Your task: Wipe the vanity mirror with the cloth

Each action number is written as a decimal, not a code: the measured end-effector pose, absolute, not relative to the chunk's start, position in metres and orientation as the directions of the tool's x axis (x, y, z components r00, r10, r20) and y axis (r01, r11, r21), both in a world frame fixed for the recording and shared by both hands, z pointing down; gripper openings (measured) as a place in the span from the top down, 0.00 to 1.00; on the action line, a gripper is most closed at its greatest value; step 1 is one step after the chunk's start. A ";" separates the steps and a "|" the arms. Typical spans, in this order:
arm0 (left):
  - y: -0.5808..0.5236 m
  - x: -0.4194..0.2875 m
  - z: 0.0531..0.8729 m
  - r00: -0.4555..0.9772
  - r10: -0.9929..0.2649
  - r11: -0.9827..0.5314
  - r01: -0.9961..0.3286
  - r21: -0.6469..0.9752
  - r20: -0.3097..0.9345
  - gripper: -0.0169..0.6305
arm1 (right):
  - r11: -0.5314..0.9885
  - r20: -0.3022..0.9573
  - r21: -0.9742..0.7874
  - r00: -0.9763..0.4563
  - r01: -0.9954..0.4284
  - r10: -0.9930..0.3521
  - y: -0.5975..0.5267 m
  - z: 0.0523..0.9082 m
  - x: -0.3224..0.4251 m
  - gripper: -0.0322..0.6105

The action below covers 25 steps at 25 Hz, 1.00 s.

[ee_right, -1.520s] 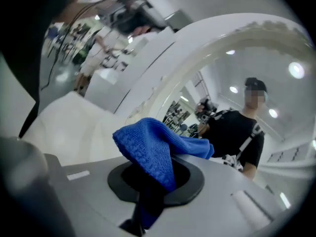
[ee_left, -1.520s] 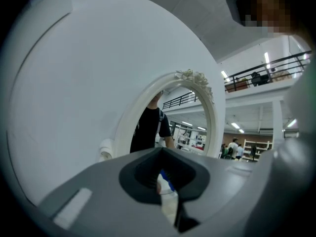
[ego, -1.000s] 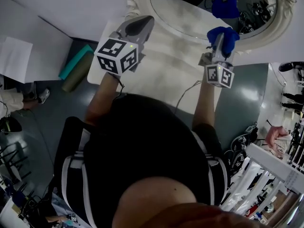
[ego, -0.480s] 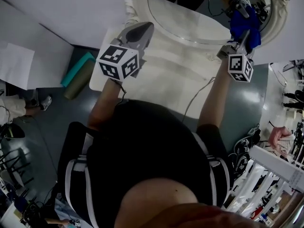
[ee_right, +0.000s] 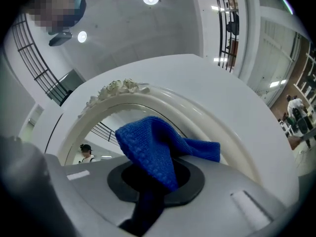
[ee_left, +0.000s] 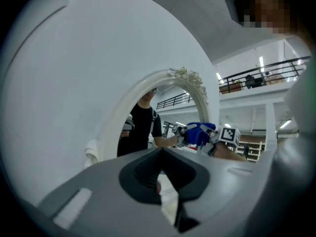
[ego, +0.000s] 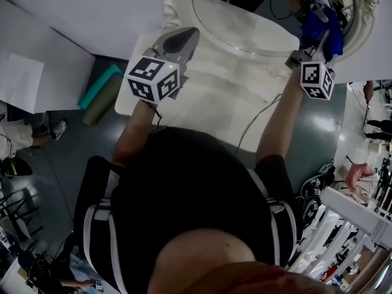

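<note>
The oval vanity mirror in its white ornate frame stands at the back of the white table. My right gripper is shut on a blue knitted cloth, held against the mirror's right edge. In the right gripper view the cloth bulges out of the shut jaws in front of the frame. My left gripper hovers shut and empty over the table near the frame's lower left. In the left gripper view the mirror reflects a person, and the cloth shows at its right.
A thin cable runs across the table toward the right arm. Teal and olive rolled mats lie on the floor at the left, beside a white sheet. White railings and gear crowd the lower right.
My right gripper has lifted the cloth from just above the table up and rightward onto the mirror's right side. The left gripper has hardly moved.
</note>
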<state>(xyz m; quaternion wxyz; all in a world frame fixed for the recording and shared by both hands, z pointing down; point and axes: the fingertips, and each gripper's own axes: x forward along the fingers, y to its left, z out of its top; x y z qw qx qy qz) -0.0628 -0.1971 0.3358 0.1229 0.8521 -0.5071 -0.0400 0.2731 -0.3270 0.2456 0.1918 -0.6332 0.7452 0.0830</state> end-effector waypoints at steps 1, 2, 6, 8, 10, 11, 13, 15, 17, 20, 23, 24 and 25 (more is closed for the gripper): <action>-0.197 -0.062 0.337 0.483 -0.874 -0.456 -0.853 0.253 0.056 0.96 | 0.186 -0.394 -0.094 -0.135 -0.978 -0.909 -0.327 0.238 0.269 0.88; -0.198 -0.062 0.337 0.484 -0.873 -0.456 -0.853 0.255 0.056 0.96 | 0.188 -0.395 -0.065 -0.147 -0.980 -0.907 -0.327 0.230 0.264 0.88; -0.199 -0.063 0.337 0.482 -0.874 -0.454 -0.852 0.261 0.052 0.96 | 0.203 -0.395 0.025 -0.196 -0.979 -0.898 -0.328 0.201 0.246 0.88; -0.199 -0.064 0.338 0.482 -0.875 -0.454 -0.851 0.263 0.051 0.96 | 0.214 -0.396 0.048 -0.215 -0.976 -0.893 -0.328 0.190 0.239 0.88; -0.199 -0.065 0.338 0.481 -0.876 -0.452 -0.851 0.266 0.050 0.96 | 0.220 -0.395 0.074 -0.231 -0.973 -0.889 -0.328 0.180 0.232 0.88; -0.199 -0.067 0.338 0.480 -0.876 -0.451 -0.852 0.267 0.049 0.96 | 0.221 -0.395 0.090 -0.239 -0.971 -0.887 -0.328 0.176 0.228 0.88; -0.200 -0.069 0.337 0.477 -0.877 -0.449 -0.851 0.271 0.047 0.96 | 0.216 -0.393 0.135 -0.253 -0.967 -0.884 -0.328 0.166 0.220 0.88; -0.199 -0.070 0.337 0.476 -0.878 -0.447 -0.851 0.275 0.046 0.96 | 0.199 -0.391 0.202 -0.266 -0.959 -0.881 -0.326 0.158 0.212 0.88; -0.199 -0.070 0.337 0.473 -0.880 -0.444 -0.852 0.277 0.045 0.96 | 0.184 -0.386 0.276 -0.284 -0.943 -0.878 -0.324 0.150 0.203 0.88; -0.204 -0.075 0.338 0.469 -0.882 -0.440 -0.854 0.279 0.045 0.96 | 0.165 -0.374 0.385 -0.317 -0.908 -0.872 -0.327 0.141 0.181 0.88; -0.207 -0.079 0.339 0.464 -0.885 -0.435 -0.856 0.280 0.044 0.96 | 0.143 -0.355 0.500 -0.353 -0.854 -0.866 -0.327 0.136 0.158 0.88; -0.208 -0.080 0.338 0.462 -0.886 -0.433 -0.857 0.281 0.043 0.96 | 0.137 -0.347 0.536 -0.365 -0.833 -0.864 -0.327 0.135 0.151 0.88; -0.209 -0.081 0.338 0.459 -0.888 -0.430 -0.858 0.281 0.042 0.96 | 0.130 -0.341 0.570 -0.378 -0.811 -0.861 -0.327 0.135 0.143 0.88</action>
